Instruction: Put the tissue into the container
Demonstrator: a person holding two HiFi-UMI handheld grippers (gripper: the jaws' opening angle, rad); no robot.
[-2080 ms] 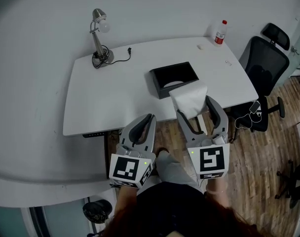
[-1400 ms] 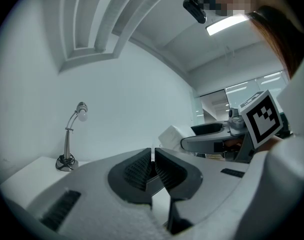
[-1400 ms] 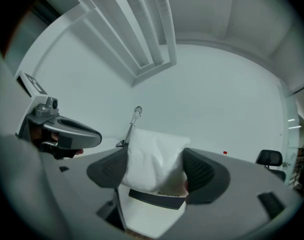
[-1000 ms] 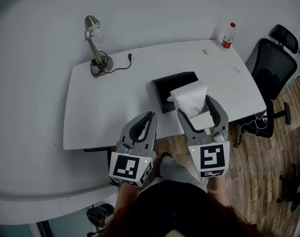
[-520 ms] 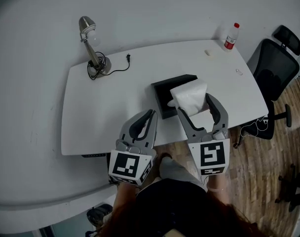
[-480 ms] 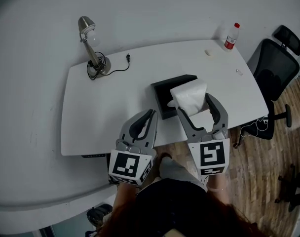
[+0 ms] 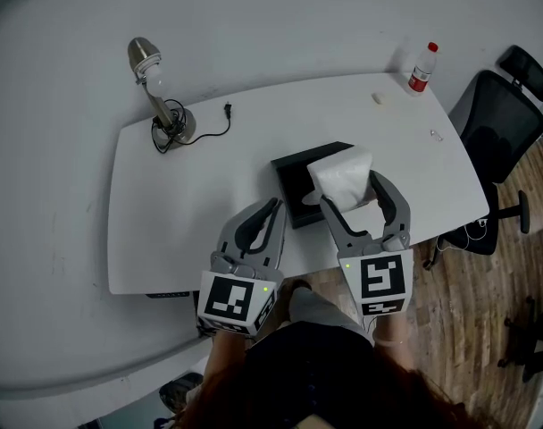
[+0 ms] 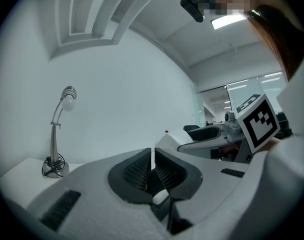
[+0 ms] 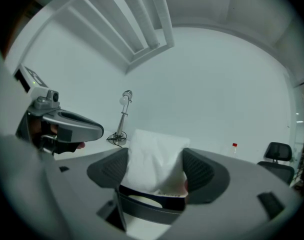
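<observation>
A white tissue pack point(image 7: 343, 178) point(image 9: 154, 159) sits clamped between the jaws of my right gripper point(image 7: 349, 190) point(image 9: 156, 170), held above the near right corner of the black open container point(image 7: 298, 173) on the white table point(image 7: 200, 195). The pack hides part of the container's right side in the head view. My left gripper point(image 7: 271, 208) point(image 8: 153, 170) hovers over the table's front edge, left of the right one, jaws shut with nothing between them.
A silver desk lamp point(image 7: 155, 92) point(image 8: 57, 134) with a cord stands at the table's far left. A red-capped bottle point(image 7: 421, 67) point(image 9: 234, 148) is at the far right corner, with small items nearby. A black office chair point(image 7: 499, 114) stands right of the table.
The view has drifted forward, so both grippers now sit further over the table. The tissue pack has come nearer to the container, still held by the right gripper.
</observation>
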